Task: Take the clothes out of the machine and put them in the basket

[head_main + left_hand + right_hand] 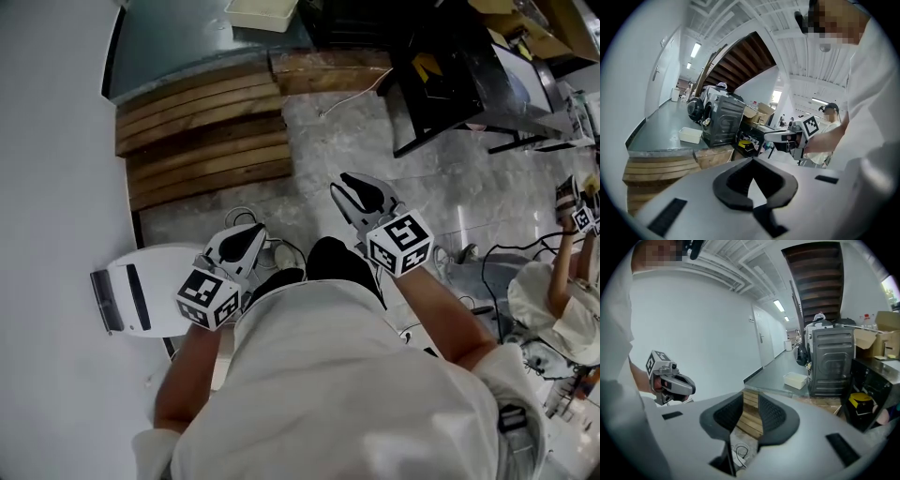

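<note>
Underfoot, grey marble floor (375,159) (wooden steps (202,131))

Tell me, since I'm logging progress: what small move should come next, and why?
Probably go up the wooden steps toward the washing machine. The left hand-held gripper and right hand-held gripper hold nothing, and the machine stands well beyond them on the grey platform, by a white tub.

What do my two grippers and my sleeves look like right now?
The left gripper and the right gripper match: pale grey-white moulded shells, with black ribbed pads lining the jaws. Each carries a white cube printed with black square markers. The person wears a white top with short sleeves.
</note>
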Tool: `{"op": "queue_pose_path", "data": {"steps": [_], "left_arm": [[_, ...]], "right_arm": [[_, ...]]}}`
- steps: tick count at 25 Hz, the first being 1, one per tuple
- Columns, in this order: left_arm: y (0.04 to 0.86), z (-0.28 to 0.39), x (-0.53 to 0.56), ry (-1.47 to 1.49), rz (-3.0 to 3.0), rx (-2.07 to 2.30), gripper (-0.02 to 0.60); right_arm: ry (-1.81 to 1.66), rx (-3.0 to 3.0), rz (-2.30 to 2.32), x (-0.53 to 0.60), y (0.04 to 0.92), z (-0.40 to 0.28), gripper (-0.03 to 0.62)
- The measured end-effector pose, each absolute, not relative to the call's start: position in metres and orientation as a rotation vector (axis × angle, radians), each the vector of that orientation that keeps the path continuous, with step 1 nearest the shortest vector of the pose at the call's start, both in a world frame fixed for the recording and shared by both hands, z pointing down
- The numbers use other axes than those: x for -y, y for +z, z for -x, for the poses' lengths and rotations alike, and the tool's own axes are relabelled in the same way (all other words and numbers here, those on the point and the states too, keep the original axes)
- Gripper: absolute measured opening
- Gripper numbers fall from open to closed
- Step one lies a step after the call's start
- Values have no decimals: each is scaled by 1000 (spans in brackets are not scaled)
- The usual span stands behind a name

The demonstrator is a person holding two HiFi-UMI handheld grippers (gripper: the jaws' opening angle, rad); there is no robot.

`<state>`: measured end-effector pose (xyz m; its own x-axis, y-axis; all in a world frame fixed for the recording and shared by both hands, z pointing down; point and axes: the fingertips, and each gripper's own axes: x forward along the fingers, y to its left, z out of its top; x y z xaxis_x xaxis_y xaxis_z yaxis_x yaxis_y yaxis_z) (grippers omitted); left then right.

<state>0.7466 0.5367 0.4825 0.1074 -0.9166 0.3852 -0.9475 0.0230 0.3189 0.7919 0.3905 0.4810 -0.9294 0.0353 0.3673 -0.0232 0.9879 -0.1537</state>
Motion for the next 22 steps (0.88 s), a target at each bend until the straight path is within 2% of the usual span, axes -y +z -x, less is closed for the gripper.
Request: {"op": "queue_pose_path", "data": {"steps": [9, 15, 22], "left_arm": [[482, -655, -520, 31, -1858, 1869, -5], [485, -579, -496, 22, -1807, 1897, -5], [482, -458, -430, 54, -1758, 1897, -5]], "right_arm": [[221, 2750, 17, -367, 489, -701, 81], [238, 2725, 97, -347, 501, -613, 81], [295, 2687, 127, -275, 511, -488, 81]]}}
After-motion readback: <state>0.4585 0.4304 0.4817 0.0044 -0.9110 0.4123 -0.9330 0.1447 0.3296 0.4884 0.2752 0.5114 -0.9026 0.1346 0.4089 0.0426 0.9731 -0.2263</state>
